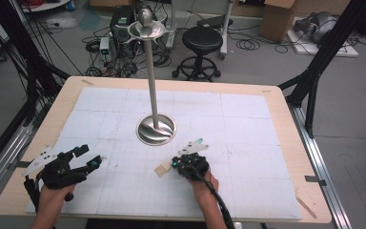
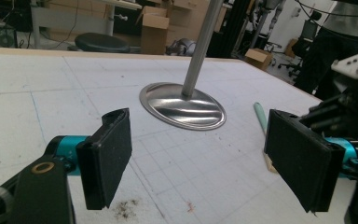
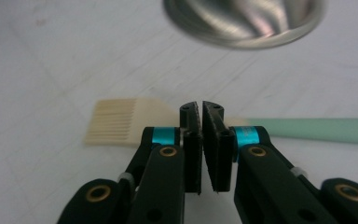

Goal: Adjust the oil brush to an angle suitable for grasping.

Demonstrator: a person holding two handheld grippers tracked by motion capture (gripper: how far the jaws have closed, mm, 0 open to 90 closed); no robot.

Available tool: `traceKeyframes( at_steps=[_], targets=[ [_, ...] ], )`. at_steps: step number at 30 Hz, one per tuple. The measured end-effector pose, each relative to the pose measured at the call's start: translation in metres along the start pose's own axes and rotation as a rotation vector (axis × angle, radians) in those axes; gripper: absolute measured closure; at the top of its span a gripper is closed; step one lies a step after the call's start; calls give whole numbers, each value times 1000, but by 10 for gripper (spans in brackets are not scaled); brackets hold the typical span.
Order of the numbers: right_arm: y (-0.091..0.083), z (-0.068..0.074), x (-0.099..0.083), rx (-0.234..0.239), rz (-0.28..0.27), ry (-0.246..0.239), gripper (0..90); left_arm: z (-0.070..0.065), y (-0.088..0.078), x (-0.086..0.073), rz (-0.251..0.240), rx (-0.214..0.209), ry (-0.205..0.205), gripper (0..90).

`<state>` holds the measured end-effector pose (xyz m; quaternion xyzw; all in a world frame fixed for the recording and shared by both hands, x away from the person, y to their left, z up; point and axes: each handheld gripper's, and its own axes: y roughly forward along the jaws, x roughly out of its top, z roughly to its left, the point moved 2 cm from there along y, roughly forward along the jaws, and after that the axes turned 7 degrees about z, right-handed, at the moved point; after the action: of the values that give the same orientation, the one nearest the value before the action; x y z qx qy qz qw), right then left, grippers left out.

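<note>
Lower centre of the high view, right gripper (image 1: 175,164): jaws drawn together over the brush (image 1: 163,169); no earlier frame bears on this.
Right jaws, right gripper view: the two black pads stand nearly touching at the tips, with a thin wedge-shaped gap lower down; they clamp the brush (image 3: 121,120) where the bristle head meets the handle.
Brush, parts: pale bristle fan at centre left of the right gripper view; mint-green handle (image 3: 317,129) running to the right edge.
Brush, place: flat on the white gridded mat (image 1: 248,143), just below the round base of the metal stand (image 1: 156,129), near but apart from it.
Lower left of the high view, left gripper (image 1: 91,160): jaws spread wide, nothing between them.
Left jaws, left gripper view: pads at lower left and lower right of the frame, bare mat between; no contact with any object.
Stand: upright pole from a polished disc base, dish at the top.
Table (image 1: 295,129): wooden rim showing around the mat.
</note>
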<state>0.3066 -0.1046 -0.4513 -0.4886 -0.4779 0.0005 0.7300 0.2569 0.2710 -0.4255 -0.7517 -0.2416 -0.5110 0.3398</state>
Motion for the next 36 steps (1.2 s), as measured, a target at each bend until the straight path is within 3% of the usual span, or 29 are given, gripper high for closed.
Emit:
traceKeyframes(
  at_steps=[2, 5, 6, 8, 9, 12, 17, 21, 22, 23, 26, 28, 34, 36],
  targets=[
    [-12, -18, 3, -46, -43, 38, 890, 0, 0, 0, -6, 0, -9, 236],
    [-22, -48, 7, -134, -52, 83, 889, 1, 0, 0, 0, 1, -7, 236],
    [-24, -66, 7, -191, -48, 109, 890, 2, 0, 0, 1, 1, -8, 236],
    [-23, -82, 8, -234, -52, 133, 890, 2, -1, -1, -1, 1, -12, 236],
    [-23, -82, 8, -234, -52, 133, 890, 2, -1, -1, -1, 3, -14, 236],
    [-14, -105, 7, -267, -50, 173, 890, 4, -1, -3, 6, 6, -21, 237],
    [2, -114, 5, -284, -18, 155, 890, 6, -1, -3, 5, 12, -26, 239],
    [8, -121, 3, -264, -9, 192, 890, 7, -2, -3, 8, 17, -26, 238],
    [8, -122, 6, -257, 1, 158, 889, 7, -2, -4, 9, 18, -26, 239],
    [8, -122, 6, -257, 1, 158, 889, 7, -2, -4, 9, 18, -26, 239],
    [14, -118, 12, -206, 33, 115, 890, 7, -2, -3, 4, 13, -26, 241],
    [15, -116, 12, -209, 44, 100, 890, 6, -2, -3, 7, 12, -19, 242],
    [12, -114, 11, -139, 54, 100, 891, 6, -3, -2, 8, 7, -15, 249],
    [12, -107, 12, -113, 68, 96, 891, 5, -3, -2, 5, 7, -16, 249]
  ],
)
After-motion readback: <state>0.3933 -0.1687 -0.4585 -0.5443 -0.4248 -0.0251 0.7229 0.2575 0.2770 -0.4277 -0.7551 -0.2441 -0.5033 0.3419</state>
